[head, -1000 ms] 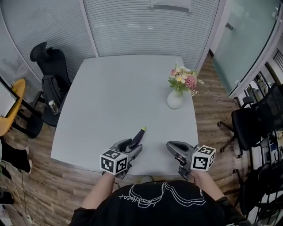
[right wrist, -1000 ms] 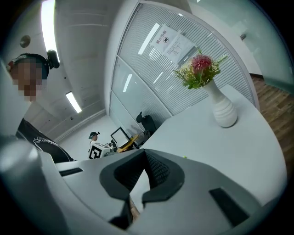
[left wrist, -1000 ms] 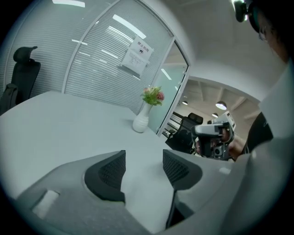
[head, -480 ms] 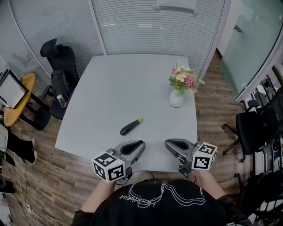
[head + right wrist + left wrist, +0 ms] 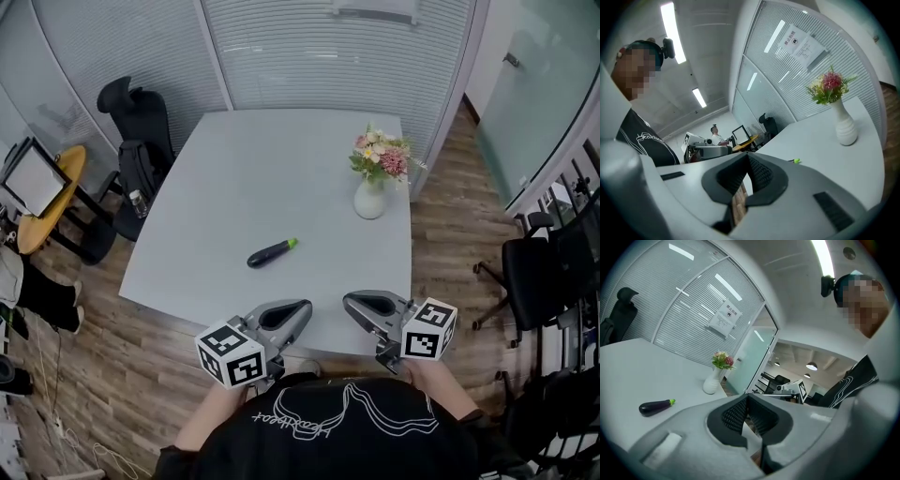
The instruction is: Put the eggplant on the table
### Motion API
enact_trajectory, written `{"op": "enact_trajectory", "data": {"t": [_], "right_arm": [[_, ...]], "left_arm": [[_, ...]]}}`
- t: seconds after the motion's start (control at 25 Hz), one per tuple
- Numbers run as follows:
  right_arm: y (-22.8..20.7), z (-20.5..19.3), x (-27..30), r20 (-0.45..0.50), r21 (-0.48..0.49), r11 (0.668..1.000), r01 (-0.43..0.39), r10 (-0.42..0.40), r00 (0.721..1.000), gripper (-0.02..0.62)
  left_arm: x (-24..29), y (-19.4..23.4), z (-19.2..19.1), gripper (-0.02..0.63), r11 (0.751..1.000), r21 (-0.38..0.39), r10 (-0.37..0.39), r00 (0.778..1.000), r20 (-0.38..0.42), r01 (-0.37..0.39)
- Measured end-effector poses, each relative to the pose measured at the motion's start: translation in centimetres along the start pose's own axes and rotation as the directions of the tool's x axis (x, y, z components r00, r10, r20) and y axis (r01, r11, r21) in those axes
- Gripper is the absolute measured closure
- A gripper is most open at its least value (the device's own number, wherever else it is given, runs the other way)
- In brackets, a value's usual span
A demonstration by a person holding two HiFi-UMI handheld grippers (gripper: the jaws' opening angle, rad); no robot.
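the eggplant (image 5: 272,253) now lies free on the surface (image 5: 281,169), well apart from the left hand-held gripper (image 5: 300,307), which has drawn back toward the near edge, its jaws just closed on nothing; the right hand-held gripper (image 5: 349,302) is closed and empty too; the placing looks done

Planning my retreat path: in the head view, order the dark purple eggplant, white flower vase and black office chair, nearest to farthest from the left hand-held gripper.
Left hand-held gripper, jaws just closed empty:
1. Dark purple eggplant, on the table just ahead.
2. White flower vase, near the table's right edge.
3. Black office chair, beyond the far left corner.
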State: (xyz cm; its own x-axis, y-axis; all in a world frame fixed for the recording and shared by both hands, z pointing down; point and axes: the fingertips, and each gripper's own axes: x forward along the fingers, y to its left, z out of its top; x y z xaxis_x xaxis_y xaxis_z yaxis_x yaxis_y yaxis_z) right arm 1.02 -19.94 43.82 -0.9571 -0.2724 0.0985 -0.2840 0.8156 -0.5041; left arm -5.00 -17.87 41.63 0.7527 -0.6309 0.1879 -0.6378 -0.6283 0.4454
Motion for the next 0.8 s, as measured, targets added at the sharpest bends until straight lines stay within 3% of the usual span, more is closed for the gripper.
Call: {"op": "enact_trajectory", "data": {"t": [0.44,0.8], "right_arm": [[0.3,0.5,-3.3,0.055,-0.048,0.999,-0.005,0.008,0.998,0.588],[0.3,0.3,-3.6,0.038,-0.048,0.999,0.0,0.001,0.999,0.588]], "left_arm": [[1.6,-2.4,-0.8,0.592,0.999,0.049,0.022,1.0,0.012,-0.022],[2.1,-2.7,-1.0,0.592,0.997,0.069,0.03,1.0,0.006,-0.031]]}}
